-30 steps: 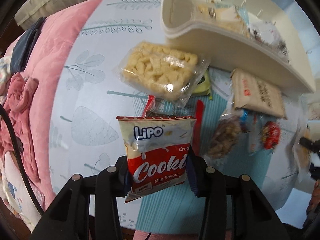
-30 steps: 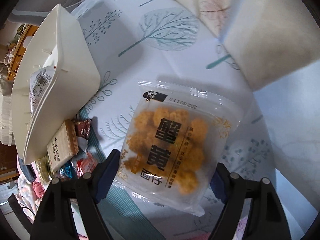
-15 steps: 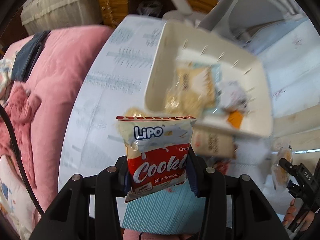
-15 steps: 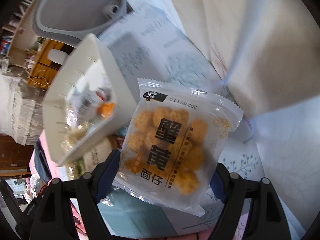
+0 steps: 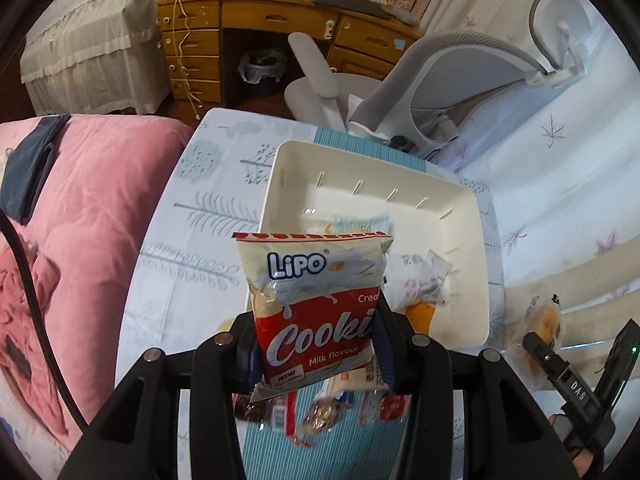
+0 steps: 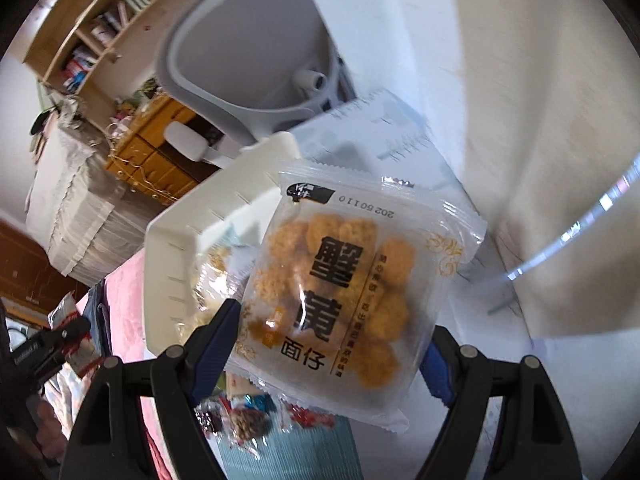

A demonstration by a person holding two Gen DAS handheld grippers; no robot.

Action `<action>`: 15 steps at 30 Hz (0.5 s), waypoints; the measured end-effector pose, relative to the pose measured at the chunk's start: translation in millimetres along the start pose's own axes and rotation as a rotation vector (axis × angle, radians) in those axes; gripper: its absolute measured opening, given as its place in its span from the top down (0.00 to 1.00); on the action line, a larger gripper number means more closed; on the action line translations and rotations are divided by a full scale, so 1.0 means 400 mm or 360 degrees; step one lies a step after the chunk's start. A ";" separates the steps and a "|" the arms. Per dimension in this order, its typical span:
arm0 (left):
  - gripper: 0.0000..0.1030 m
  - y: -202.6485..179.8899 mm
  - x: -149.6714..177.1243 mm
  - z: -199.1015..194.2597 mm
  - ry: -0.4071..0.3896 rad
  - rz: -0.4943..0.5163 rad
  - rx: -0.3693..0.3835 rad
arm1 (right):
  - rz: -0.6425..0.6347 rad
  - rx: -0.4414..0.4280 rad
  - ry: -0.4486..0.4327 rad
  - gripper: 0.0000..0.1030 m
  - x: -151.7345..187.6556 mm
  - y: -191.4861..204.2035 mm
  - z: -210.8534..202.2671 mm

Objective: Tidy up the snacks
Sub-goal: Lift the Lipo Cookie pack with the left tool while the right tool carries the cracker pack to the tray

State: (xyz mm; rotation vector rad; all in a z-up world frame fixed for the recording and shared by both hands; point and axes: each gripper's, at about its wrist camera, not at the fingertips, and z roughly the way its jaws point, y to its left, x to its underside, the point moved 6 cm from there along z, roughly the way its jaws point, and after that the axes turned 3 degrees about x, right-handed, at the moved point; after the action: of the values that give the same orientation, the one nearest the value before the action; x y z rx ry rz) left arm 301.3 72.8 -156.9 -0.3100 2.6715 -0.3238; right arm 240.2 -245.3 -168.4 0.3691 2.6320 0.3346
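Beyond my left claw (image 5: pixel 316 354), clamped on the cookie pack (image 5: pixel 314 308), the bin (image 5: pixel 474 240) lies straight ahead and below. My right claw (image 6: pixel 326 334), clamped on the crab-snack pack (image 6: pixel 352 284), has it off left.

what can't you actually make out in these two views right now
- Left wrist view: the Lipo cookie pack hides part of the white tray and its contents.
- Left wrist view: loose snacks below the pack are blurred, so their labels are unreadable.
- Right wrist view: the clear crab-roe snack bag covers much of the tray; its contents are smeared.
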 end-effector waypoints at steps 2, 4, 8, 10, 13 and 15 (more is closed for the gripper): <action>0.58 -0.003 -0.008 0.013 -0.0005 -0.0001 0.0020 | -0.0027 -0.0027 -0.0025 0.21 -0.004 0.018 0.005; 0.58 -0.003 -0.013 0.028 -0.0001 -0.0007 0.0031 | -0.0049 -0.0058 -0.0047 0.21 -0.010 0.036 0.013; 0.58 -0.009 -0.018 0.058 0.0029 -0.0008 0.0061 | -0.0086 -0.0110 -0.0087 0.21 -0.018 0.061 0.029; 0.58 -0.016 -0.021 0.068 0.0033 0.0003 0.0073 | -0.0112 -0.0139 -0.0108 0.21 -0.024 0.073 0.035; 0.39 -0.027 -0.022 0.075 0.0039 0.0015 0.0090 | -0.0142 -0.0192 -0.0129 0.18 -0.029 0.087 0.042; 0.36 -0.036 -0.019 0.073 0.0029 0.0028 0.0089 | -0.0173 -0.0204 -0.0103 0.16 -0.030 0.092 0.054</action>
State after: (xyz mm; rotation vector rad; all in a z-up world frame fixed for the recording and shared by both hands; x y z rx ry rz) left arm 323.0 56.1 -175.7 -0.2676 2.6760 -0.3970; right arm 268.2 -211.2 -171.5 0.1904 2.5396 0.4449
